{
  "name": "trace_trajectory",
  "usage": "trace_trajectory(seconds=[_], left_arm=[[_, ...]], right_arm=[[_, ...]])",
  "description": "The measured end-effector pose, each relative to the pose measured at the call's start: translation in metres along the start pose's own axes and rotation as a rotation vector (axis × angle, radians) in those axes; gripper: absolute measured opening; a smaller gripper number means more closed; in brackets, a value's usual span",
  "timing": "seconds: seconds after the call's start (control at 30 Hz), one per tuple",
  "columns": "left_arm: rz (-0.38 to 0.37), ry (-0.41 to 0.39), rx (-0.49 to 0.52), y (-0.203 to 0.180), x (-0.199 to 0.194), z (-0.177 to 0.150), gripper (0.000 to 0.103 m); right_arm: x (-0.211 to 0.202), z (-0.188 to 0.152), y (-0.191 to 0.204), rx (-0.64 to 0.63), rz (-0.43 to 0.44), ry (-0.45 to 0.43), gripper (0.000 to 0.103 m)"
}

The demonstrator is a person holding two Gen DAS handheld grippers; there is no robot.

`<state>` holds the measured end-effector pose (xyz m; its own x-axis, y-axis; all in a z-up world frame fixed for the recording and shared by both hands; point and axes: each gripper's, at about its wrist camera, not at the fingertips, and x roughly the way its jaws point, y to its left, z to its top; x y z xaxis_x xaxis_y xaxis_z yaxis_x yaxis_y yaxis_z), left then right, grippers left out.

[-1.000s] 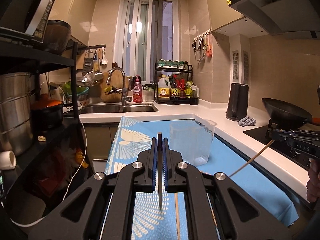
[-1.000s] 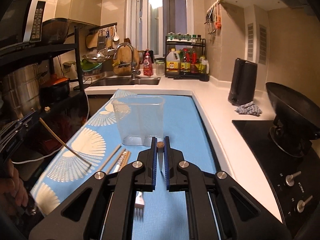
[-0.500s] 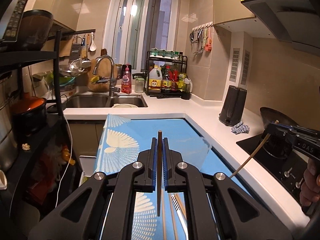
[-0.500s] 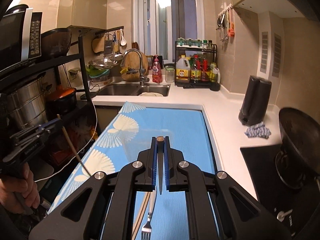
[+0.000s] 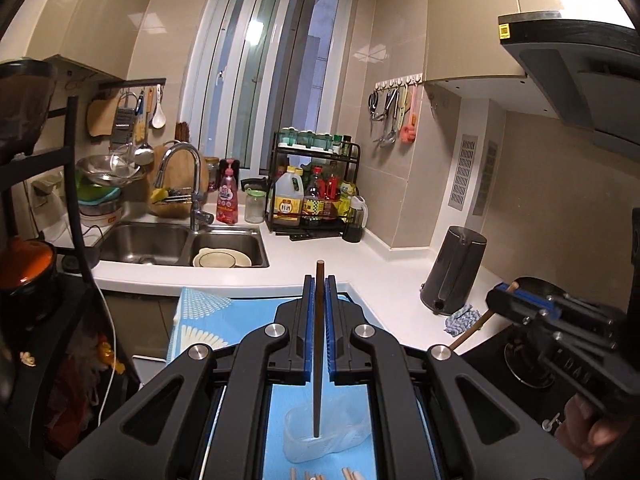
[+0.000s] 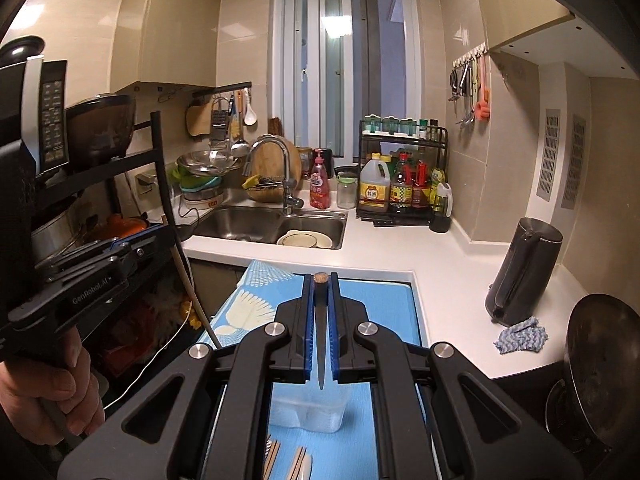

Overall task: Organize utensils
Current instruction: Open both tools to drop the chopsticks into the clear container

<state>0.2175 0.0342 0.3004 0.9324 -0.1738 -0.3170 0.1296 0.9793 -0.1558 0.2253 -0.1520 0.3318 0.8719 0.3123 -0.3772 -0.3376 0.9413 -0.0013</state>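
My left gripper (image 5: 319, 280) is shut on a dark brown chopstick (image 5: 317, 360), held upright with its lower tip over a clear plastic container (image 5: 324, 436) on the blue patterned mat (image 5: 224, 320). My right gripper (image 6: 320, 280) is shut on a wooden chopstick (image 6: 320, 344), also upright, with its tip above the same container (image 6: 308, 412). More chopsticks (image 5: 320, 474) lie on the mat in front of the container; they also show in the right wrist view (image 6: 286, 462). Each gripper shows in the other's view, the right one (image 5: 520, 304) and the left one (image 6: 100, 256).
A sink (image 5: 180, 246) with dishes lies beyond the mat. A condiment rack (image 5: 316, 188) stands at the back. A dark kettle (image 5: 452, 276) and a cloth (image 5: 460, 318) sit on the white counter, with a wok (image 6: 600, 356) on the stove at right. A black shelf rack (image 6: 92, 184) stands at left.
Both grippers have risen and tipped up with their chopsticks. The container has dropped from ahead of the fingers to low in both views, under the chopstick tips.
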Motion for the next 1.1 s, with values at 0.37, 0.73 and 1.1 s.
trace_trajectory(seconds=[0.37,0.73,1.1], left_arm=[[0.043,0.304,0.034,0.007,0.107,-0.070,0.005],[0.099,0.327,0.073,0.005,0.092,-0.066,0.050],[0.112,0.203,0.055,0.000,0.019,-0.075,0.057]], right_arm=[[0.089,-0.057,-0.022,0.067,0.004,0.203,0.007],[0.092,-0.080,-0.025,0.092,-0.002,0.287,0.039],[0.021,-0.101,-0.023,0.100,-0.037,0.161,0.041]])
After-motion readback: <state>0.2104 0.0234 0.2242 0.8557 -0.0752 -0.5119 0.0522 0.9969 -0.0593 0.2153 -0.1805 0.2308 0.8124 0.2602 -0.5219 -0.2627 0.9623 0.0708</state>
